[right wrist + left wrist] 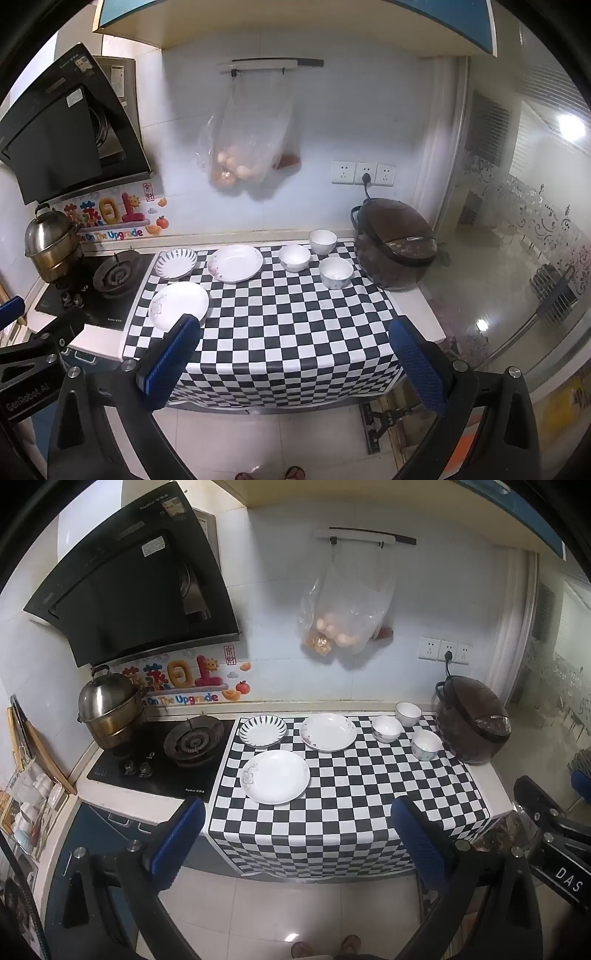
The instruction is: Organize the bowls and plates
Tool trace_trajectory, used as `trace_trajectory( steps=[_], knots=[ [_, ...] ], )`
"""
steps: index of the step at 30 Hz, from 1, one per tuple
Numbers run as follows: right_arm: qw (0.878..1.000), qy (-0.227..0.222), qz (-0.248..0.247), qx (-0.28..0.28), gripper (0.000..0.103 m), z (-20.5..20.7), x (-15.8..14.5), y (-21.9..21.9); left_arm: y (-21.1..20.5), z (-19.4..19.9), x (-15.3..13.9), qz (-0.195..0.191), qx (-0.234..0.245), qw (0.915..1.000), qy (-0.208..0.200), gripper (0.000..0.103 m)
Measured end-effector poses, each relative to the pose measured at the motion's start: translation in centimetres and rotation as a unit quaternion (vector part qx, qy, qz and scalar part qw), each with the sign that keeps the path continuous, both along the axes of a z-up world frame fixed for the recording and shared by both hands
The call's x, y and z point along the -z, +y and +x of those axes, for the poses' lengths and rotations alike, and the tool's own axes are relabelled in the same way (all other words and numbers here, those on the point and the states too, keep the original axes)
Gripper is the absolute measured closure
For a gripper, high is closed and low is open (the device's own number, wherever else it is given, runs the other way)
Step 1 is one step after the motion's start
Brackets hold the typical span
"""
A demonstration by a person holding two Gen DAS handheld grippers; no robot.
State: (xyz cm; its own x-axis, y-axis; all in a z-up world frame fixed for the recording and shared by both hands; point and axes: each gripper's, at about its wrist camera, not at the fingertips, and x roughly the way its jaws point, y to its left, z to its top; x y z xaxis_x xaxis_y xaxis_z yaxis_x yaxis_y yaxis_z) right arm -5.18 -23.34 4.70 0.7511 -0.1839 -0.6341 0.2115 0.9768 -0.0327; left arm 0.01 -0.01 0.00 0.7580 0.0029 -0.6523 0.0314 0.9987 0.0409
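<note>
Three plates lie on the checkered cloth (351, 812): a large white plate (275, 776) at the front left, a striped-rim plate (262, 731) behind it, and a flower-rim plate (328, 732) beside that. Three white bowls stand to the right: a back bowl (408, 713), a middle bowl (386, 729) and a front bowl (426, 744). The same dishes show in the right wrist view, such as the large plate (178, 305) and the front bowl (336, 272). My left gripper (297, 829) and right gripper (293, 350) are both open and empty, held in front of the counter.
A brown rice cooker (472, 720) stands at the counter's right end. A gas hob (162, 753) with a steel pot (109, 709) is at the left. A bag of eggs (343, 620) hangs on the wall. Tiled floor (288, 908) lies below the counter.
</note>
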Motion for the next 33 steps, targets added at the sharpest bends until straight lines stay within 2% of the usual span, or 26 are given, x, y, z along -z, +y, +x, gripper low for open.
trace_trajectory(
  steps=[25,28,33],
  knots=[
    [1.0,-0.001,-0.001,0.002,0.0,0.2,-0.1,-0.2,0.0,-0.1,0.0,-0.002,0.0,1.0,0.0,0.0],
    [1.0,-0.002,-0.001,0.002,0.0,0.2,-0.1,-0.2,-1.4,0.3,-0.1,-0.003,0.0,1.0,-0.002,0.0],
    [1.0,-0.005,-0.003,0.003,0.0,0.2,-0.1,-0.3,-1.6,0.5,-0.4,-0.003,0.001,1.0,-0.003,0.0]
  ],
)
